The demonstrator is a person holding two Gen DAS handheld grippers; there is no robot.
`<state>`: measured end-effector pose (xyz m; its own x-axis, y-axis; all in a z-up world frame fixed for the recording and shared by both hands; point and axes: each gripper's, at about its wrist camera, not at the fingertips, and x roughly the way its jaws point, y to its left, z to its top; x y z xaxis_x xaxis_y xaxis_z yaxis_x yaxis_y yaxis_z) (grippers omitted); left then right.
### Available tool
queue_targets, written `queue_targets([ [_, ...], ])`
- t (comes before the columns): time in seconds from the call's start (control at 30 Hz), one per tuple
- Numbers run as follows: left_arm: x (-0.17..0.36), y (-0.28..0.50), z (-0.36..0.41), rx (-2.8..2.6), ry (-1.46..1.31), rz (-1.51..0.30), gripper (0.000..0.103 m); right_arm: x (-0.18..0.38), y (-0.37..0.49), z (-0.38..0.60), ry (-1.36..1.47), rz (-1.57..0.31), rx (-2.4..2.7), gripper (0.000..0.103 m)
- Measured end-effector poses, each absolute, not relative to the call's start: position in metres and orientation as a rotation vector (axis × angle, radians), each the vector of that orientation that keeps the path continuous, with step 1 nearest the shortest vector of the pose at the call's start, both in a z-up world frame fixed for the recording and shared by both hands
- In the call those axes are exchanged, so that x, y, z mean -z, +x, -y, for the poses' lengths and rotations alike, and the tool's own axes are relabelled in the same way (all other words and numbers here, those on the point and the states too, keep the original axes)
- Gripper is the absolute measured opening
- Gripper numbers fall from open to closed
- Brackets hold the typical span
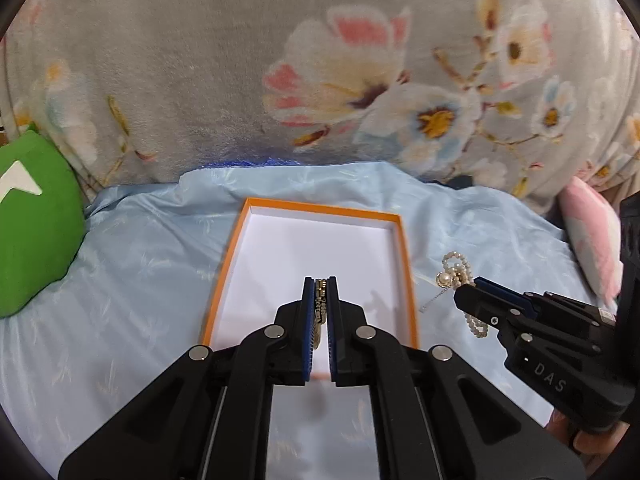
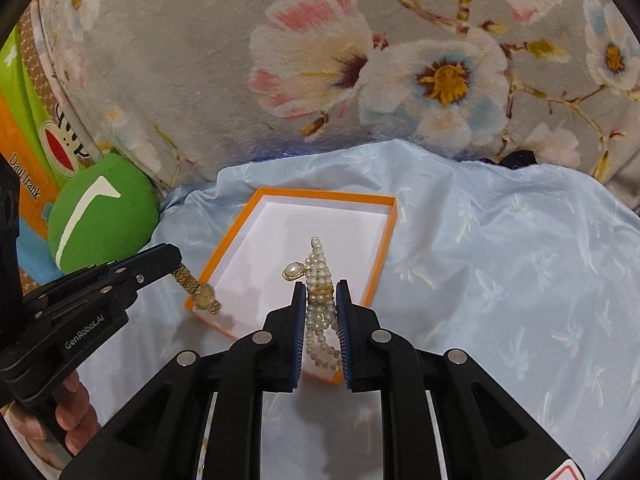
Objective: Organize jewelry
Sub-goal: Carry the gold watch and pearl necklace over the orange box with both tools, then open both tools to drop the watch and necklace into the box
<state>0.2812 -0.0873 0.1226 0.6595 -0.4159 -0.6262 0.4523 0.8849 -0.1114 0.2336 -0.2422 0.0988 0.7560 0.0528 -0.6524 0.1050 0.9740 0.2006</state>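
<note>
An open orange box (image 1: 408,264) with a white inside lies on light blue cloth; it also shows in the right wrist view (image 2: 382,248). My left gripper (image 1: 320,282) is shut on a gold watch (image 1: 320,300) and holds it above the box's near part; the watch (image 2: 200,292) hangs over the box's left near corner in the right wrist view. My right gripper (image 2: 320,286) is shut on a pearl necklace (image 2: 318,272) with a gold-set pearl pendant, above the box's near right part. The necklace (image 1: 456,272) shows to the right of the box in the left wrist view.
A green cushion (image 1: 32,220) lies at the left, also in the right wrist view (image 2: 100,216). A grey floral blanket (image 1: 320,80) rises behind the box. A pink pillow (image 1: 592,236) sits at the far right. Blue cloth (image 2: 520,280) spreads to the right.
</note>
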Motion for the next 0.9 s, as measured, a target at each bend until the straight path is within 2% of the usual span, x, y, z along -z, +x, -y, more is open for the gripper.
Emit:
queue_targets([
  [0.23, -0.082, 0.353, 0.110, 0.458, 0.070, -0.748, 0.004, -0.066, 0.302, 0.251, 0.245, -0.756, 0.078, 0.014],
  [0.53, -0.049, 0.387, 0.125, 0.431, 0.079, -0.751, 0.007, -0.038, 0.334, 0.255, 0.228, -0.788, 0.081, 0.019],
  [0.6, -0.046, 0.388, 0.123, 0.429, 0.081, -0.758, 0.027, -0.037, 0.330, 0.253, 0.228, -0.781, 0.079, 0.029],
  [0.67, -0.047, 0.384, 0.116, 0.417, 0.078, -0.747, 0.041, -0.038, 0.323, 0.254, 0.248, -0.778, 0.071, 0.030],
  [0.83, -0.060, 0.357, 0.074, 0.427, -0.022, -0.710, 0.052, -0.044, 0.287, 0.249, 0.285, -0.770, 0.036, 0.030],
  [0.9, -0.062, 0.348, 0.056, 0.416, -0.059, -0.709, 0.061, -0.045, 0.275, 0.243, 0.292, -0.777, 0.016, 0.030],
])
